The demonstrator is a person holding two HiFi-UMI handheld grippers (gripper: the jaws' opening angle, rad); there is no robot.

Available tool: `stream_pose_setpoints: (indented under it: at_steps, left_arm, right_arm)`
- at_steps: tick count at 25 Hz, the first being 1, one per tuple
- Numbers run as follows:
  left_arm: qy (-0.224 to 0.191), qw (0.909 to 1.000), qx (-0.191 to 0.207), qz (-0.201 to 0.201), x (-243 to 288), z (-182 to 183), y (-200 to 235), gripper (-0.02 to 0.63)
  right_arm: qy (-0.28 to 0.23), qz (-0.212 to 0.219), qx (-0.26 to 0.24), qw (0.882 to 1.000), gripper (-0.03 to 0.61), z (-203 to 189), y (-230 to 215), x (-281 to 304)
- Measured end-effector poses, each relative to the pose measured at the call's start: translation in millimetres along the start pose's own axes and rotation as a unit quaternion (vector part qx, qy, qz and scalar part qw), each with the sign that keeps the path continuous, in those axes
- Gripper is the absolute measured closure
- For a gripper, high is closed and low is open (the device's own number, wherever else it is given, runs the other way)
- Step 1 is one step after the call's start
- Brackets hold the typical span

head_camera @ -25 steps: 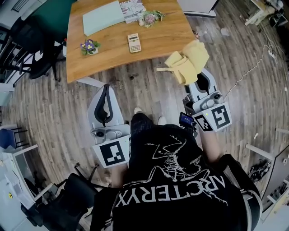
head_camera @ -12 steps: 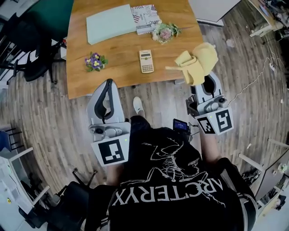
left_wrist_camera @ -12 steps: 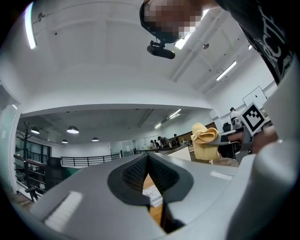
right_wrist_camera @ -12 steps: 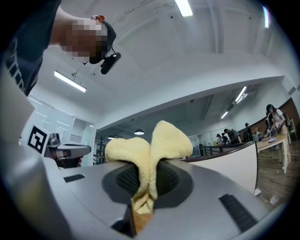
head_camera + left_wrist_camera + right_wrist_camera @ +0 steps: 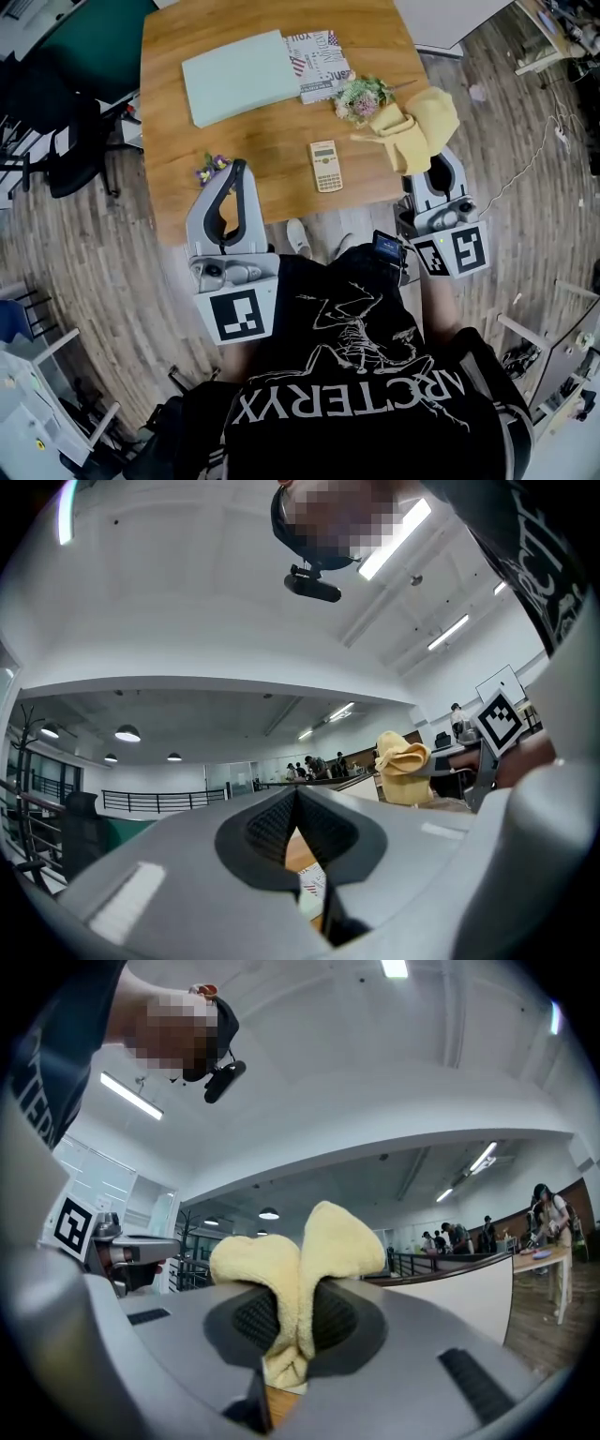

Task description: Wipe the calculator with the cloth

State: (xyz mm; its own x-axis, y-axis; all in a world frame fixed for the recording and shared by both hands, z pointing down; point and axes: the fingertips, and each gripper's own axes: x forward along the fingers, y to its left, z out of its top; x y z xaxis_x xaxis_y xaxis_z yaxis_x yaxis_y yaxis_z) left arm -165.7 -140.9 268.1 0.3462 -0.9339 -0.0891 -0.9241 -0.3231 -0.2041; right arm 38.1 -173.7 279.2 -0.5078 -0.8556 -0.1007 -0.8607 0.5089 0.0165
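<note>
Our right gripper (image 5: 298, 1321) clamped the cloth (image 5: 412, 127), to the right of the calculator (image 5: 325, 166); the calculator lay lengthwise away from us on the table (image 5: 244, 150); our left gripper (image 5: 295, 832), closed and empty, flanked its left.

- Shirt (image 5: 356, 394): "ARC'TERYX" in big pale letters on black fabric, upside down in the head view, below a skeleton drawing.
- Booklet (image 5: 319, 64): printed lettering, too small to read.
- Calculator (image 5: 325, 166): key and brand print too small to read.
- Left cube (image 5: 234, 314), right cube (image 5: 466, 251): 1 black-and-white square marker each, no letters.
</note>
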Motion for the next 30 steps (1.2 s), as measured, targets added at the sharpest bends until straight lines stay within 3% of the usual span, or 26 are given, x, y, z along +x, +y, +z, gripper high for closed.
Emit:
stream_pose_setpoints:
  at_steps: [4, 13, 15, 17, 18, 20, 23, 25, 27, 30]
  left_arm:
    - [0.004, 0.9999, -0.007, -0.008, 6.0, 1.4, -10.5, 0.604]
    - [0.014, 0.9998, -0.004, 0.014, 23.5, 2.2, -29.4, 0.604]
    - [0.017, 0.9997, -0.001, 0.017, 23.3, 5.3, -36.0, 0.604]
    - [0.022, 0.9995, 0.003, 0.022, 22.9, 6.7, -39.9, 0.604]
    - [0.025, 0.9993, 0.005, 0.027, 24.6, 5.8, -39.7, 0.604]
    - [0.029, 0.9989, 0.008, 0.036, 27.7, 4.3, -37.8, 0.604]
    - [0.037, 0.9980, 0.015, 0.050, 25.7, 4.7, -35.4, 0.604]
    - [0.046, 0.9969, 0.014, 0.062, 22.2, 1.7, -33.8, 0.604]
    - [0.057, 0.9955, 0.017, 0.073, 16.3, -1.6, -31.8, 0.604]
    - [0.068, 0.9937, 0.028, 0.085, 7.1, -3.5, -27.0, 0.604]
  right_arm:
    - [0.010, 0.006, -0.012, 1.000, 0.526, -7.5, -4.6, 1.8]
    - [0.010, 0.054, -0.012, 0.998, 0.526, -16.2, -17.5, 14.7]
    - [0.035, 0.071, -0.032, 0.996, 0.526, -28.5, -17.1, 19.6]
    - [0.097, 0.105, -0.065, 0.988, 0.526, -63.8, -12.4, 32.7]
    - [0.142, 0.128, -0.084, 0.978, 0.526, -92.1, -9.6, 43.5]
    - [0.242, 0.178, -0.130, 0.945, 0.526, -160.3, -2.6, 64.0]
    - [0.359, 0.246, -0.227, 0.871, 0.526, -259.7, 12.5, 77.9]
    - [0.411, 0.291, -0.281, 0.817, 0.526, -318.3, 22.2, 77.0]
    - [0.444, 0.324, -0.316, 0.773, 0.526, -363.4, 29.7, 72.0]
    - [0.459, 0.346, -0.348, 0.741, 0.526, -402.9, 43.7, 67.2]
